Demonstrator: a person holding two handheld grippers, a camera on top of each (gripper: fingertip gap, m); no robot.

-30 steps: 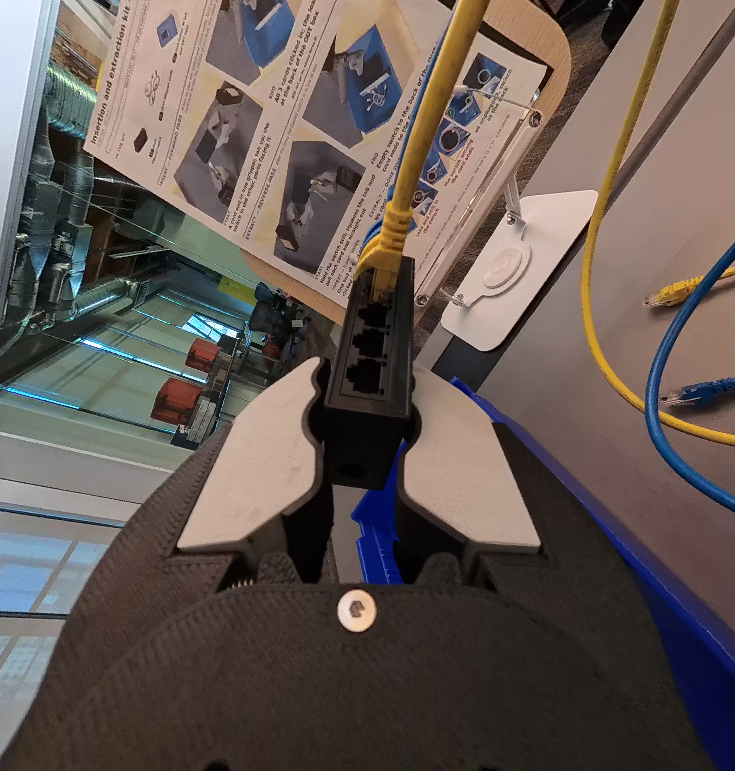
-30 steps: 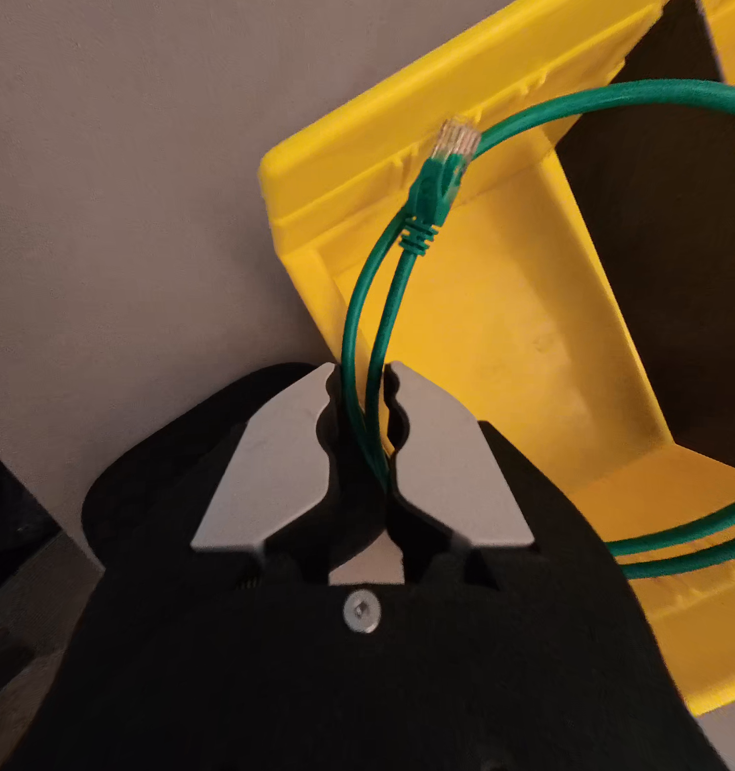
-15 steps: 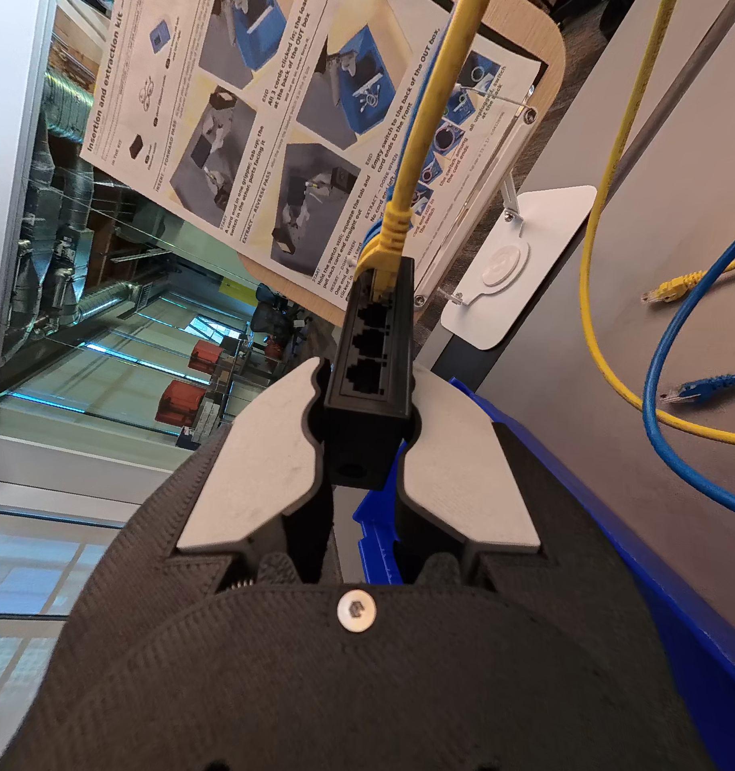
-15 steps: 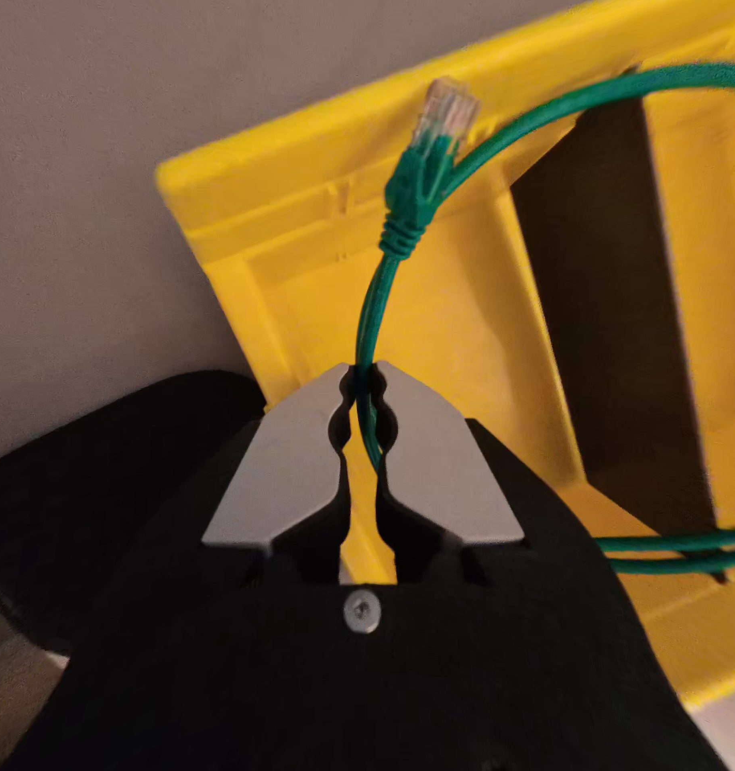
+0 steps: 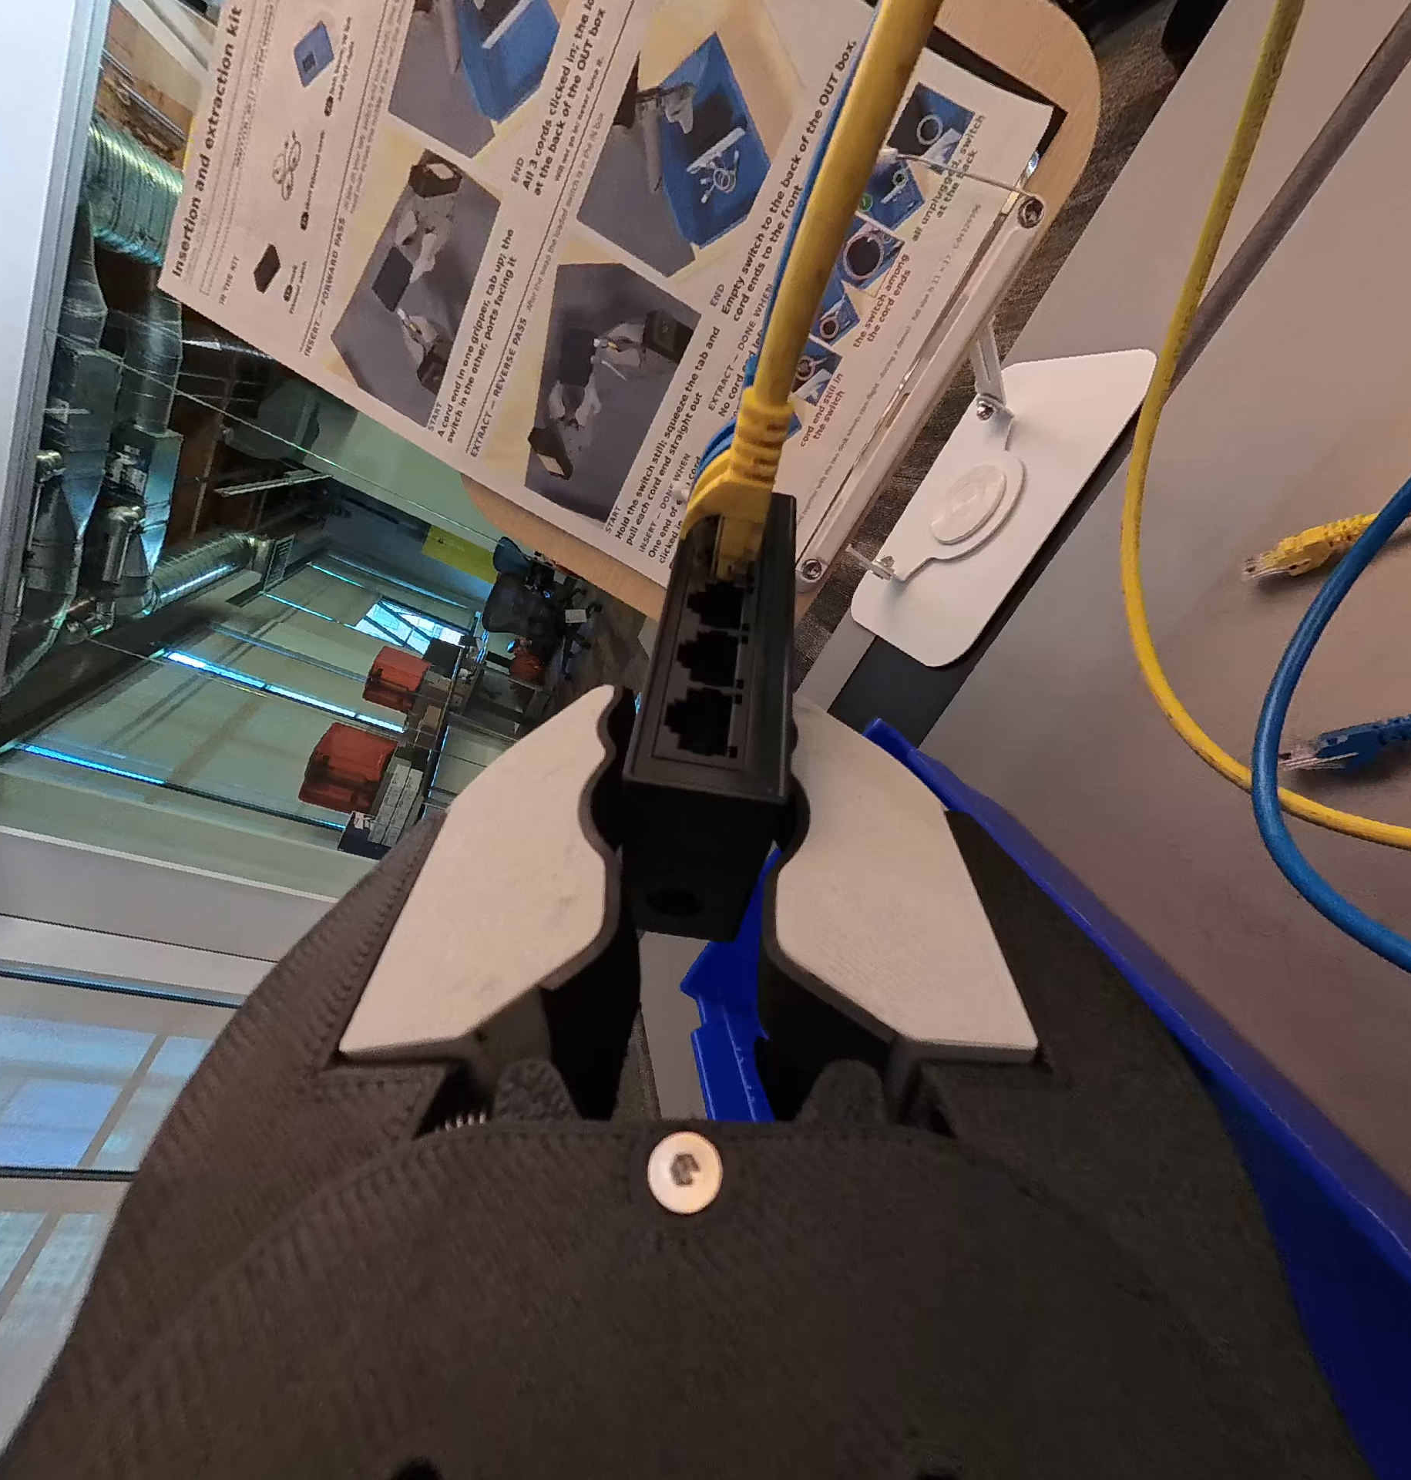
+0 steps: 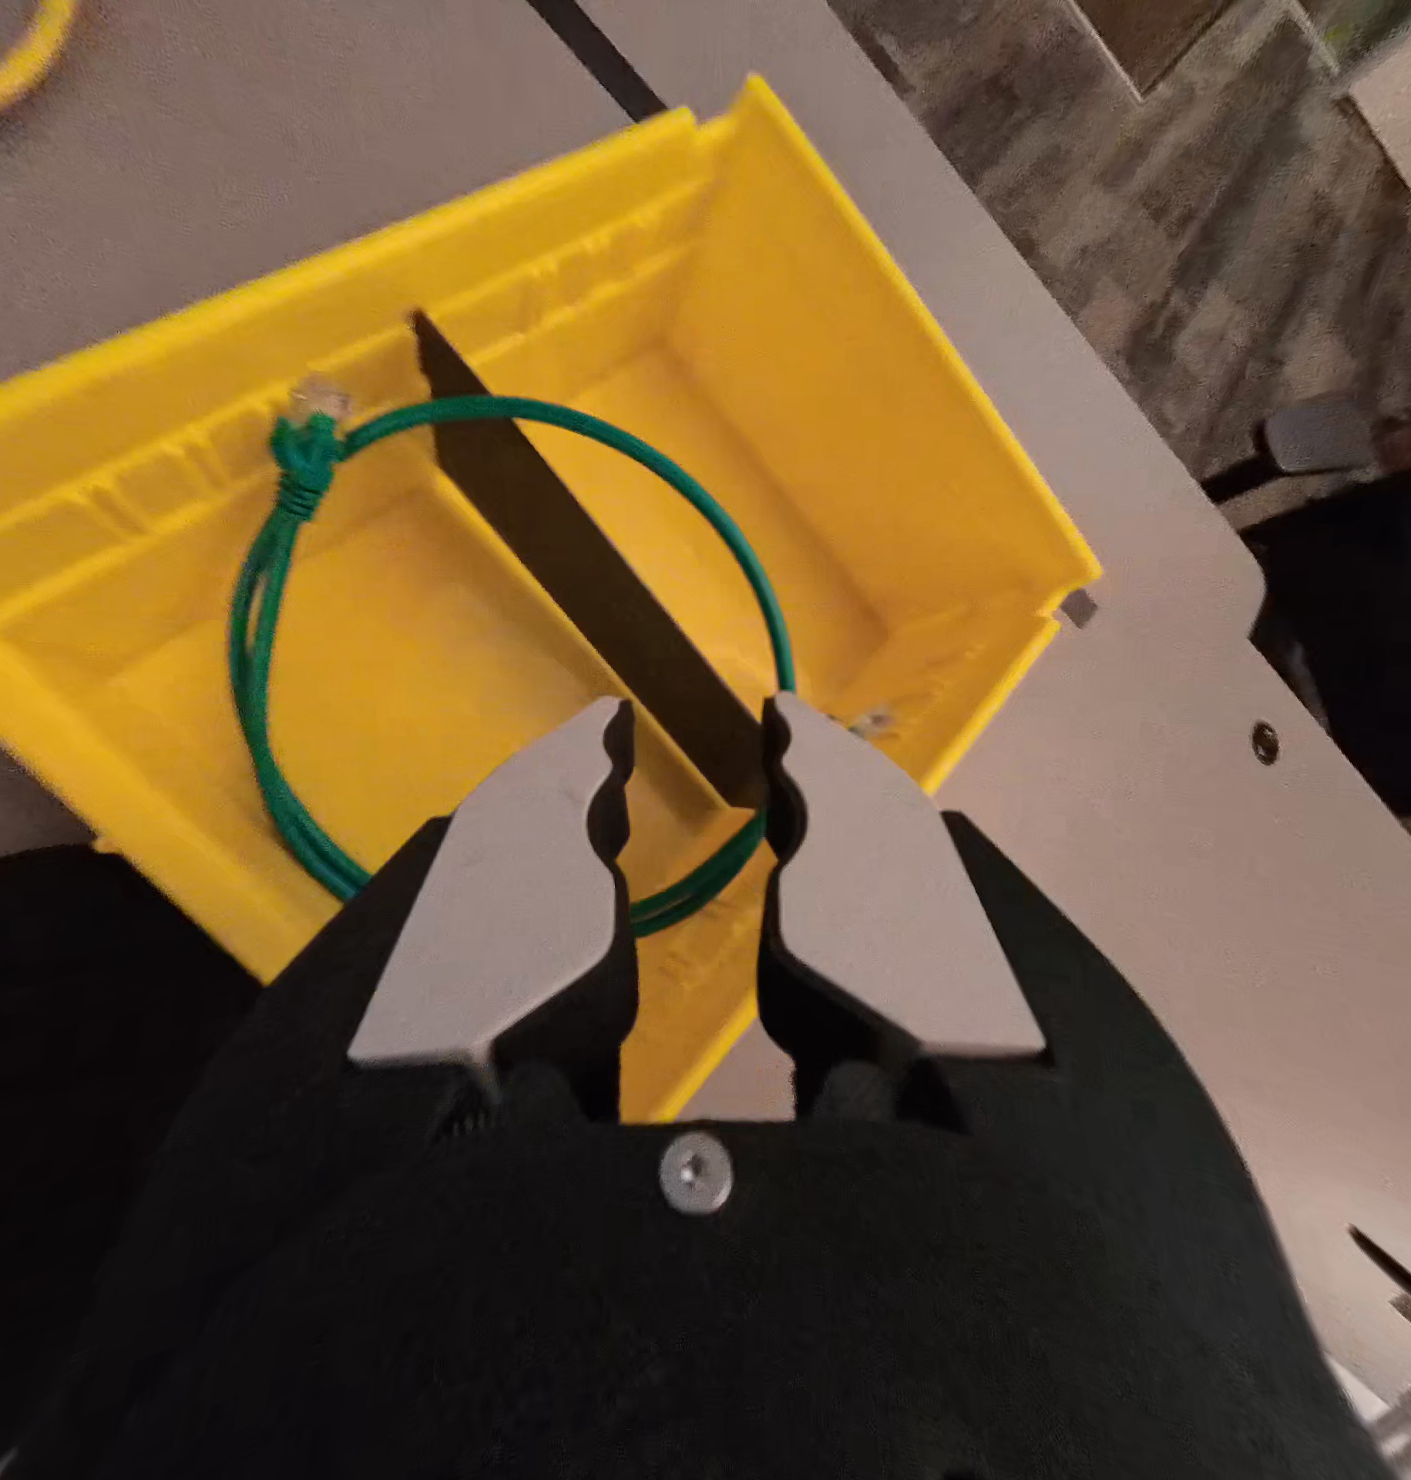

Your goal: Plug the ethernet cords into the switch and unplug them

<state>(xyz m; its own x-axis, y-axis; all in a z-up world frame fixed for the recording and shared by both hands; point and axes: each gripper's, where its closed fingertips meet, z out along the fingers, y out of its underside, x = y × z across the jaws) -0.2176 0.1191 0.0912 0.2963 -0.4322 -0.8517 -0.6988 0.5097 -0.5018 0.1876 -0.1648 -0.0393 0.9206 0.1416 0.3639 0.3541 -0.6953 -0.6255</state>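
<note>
In the left wrist view my left gripper is shut on a black switch, held up in the air with its ports facing the camera. A yellow cord is plugged into a far port, with a blue cord plugged in behind it. The three nearer ports are empty. Both cords' free ends, yellow and blue, lie on the grey table. In the right wrist view my right gripper is open and empty above a yellow bin. A coiled green cord lies in the bin.
A blue bin sits under the left gripper at the table edge. An instruction sheet in a clear stand on a white base stands behind the switch. A black divider splits the yellow bin. The grey table ends at the right. Spacing between my two grippers at the tips: around 50 centimeters.
My right gripper has let go of the green cord, opened and pulled back above the yellow bin; the cord now lies coiled in the bin. The left gripper holds the switch still.
</note>
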